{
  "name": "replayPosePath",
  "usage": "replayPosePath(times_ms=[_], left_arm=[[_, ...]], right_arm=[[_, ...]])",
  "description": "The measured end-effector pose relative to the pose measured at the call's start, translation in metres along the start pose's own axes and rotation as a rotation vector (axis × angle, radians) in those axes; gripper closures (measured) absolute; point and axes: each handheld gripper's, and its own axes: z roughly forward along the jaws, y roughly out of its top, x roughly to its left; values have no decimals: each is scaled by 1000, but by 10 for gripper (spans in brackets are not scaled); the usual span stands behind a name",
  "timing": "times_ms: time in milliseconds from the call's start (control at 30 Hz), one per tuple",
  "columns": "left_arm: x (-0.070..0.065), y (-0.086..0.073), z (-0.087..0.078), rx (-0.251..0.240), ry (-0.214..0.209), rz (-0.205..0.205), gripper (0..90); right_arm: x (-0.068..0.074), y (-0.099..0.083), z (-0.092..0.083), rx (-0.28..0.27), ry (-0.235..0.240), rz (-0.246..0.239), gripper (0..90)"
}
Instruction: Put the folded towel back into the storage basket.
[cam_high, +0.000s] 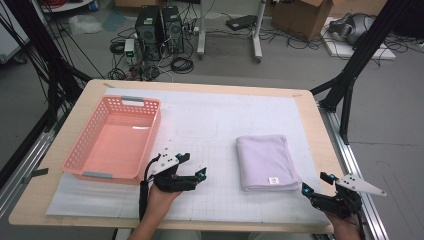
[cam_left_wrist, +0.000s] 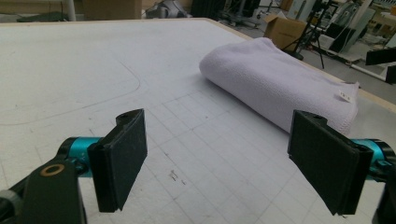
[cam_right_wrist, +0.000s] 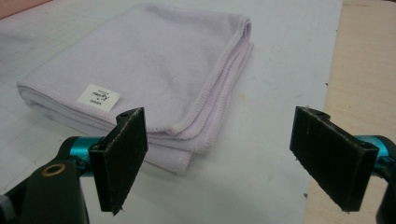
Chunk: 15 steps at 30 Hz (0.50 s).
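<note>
Both claws, left claw (cam_high: 195, 166) and right claw (cam_high: 316, 182), are hanging wide open and empty beside the folded towel (cam_high: 266, 161); each should be pinching a near corner squarely.

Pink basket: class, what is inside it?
The pink basket holds nothing on the visible part of its floor. Its near wall covers a thin strip of floor along that edge, so that strip cannot be checked.
</note>
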Motion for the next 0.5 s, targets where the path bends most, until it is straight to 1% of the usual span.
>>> replayPosePath(times_ms=[33, 133, 233, 300, 433, 500], left_arm=[[0, 0, 1, 4, -3, 0, 202], [-2, 1, 3, 8, -12, 8, 205], [-3, 1, 5, -4, -12, 5, 206], [-3, 1, 6, 1, -16, 3, 204], [-6, 0, 9, 12, -16, 37, 197], [-7, -1, 12, 1, -22, 63, 183]], right_arm=[[0, 0, 0, -7, -1, 9, 179], [-2, -1, -2, -2, -6, 5, 180], [-4, -4, -4, 7, -10, 9, 179], [-5, -5, -4, 7, -12, 8, 179], [-6, -5, -5, 6, -10, 6, 179], [-6, -5, -5, 9, -7, 7, 179]])
